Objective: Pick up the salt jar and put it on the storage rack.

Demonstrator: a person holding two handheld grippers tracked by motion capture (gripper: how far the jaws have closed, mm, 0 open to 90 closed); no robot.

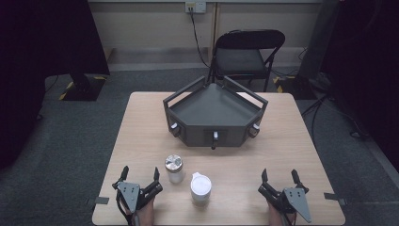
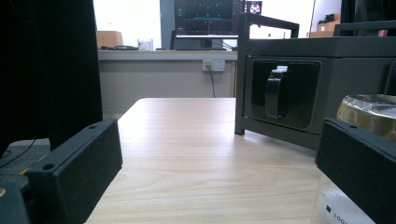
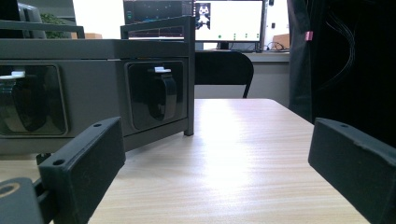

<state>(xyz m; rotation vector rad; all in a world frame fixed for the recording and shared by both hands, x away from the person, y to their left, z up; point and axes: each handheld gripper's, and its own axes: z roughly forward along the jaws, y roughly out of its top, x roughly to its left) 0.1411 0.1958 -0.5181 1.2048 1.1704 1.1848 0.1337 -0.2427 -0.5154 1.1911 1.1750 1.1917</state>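
Note:
On a light wooden table (image 1: 141, 136) stands a dark grey angular box (image 1: 214, 112) with small handles on its front faces. Nearer the front edge are a clear jar with a metal lid (image 1: 173, 168) and a white lidded cup (image 1: 201, 187). My left gripper (image 1: 139, 176) rests open at the front left, just left of the jar. Its own view has the jar (image 2: 369, 112) behind its right jaw and the box (image 2: 322, 79) ahead. At the front right my right gripper (image 1: 279, 176) is open, holding nothing, with the box (image 3: 93, 88) ahead to its left.
A black folding chair (image 1: 245, 55) stands behind the table. A wall socket with a cable (image 1: 195, 7) is on the far wall. Dark curtains hang at both sides. Bare tabletop (image 3: 243, 154) lies between the grippers and the box.

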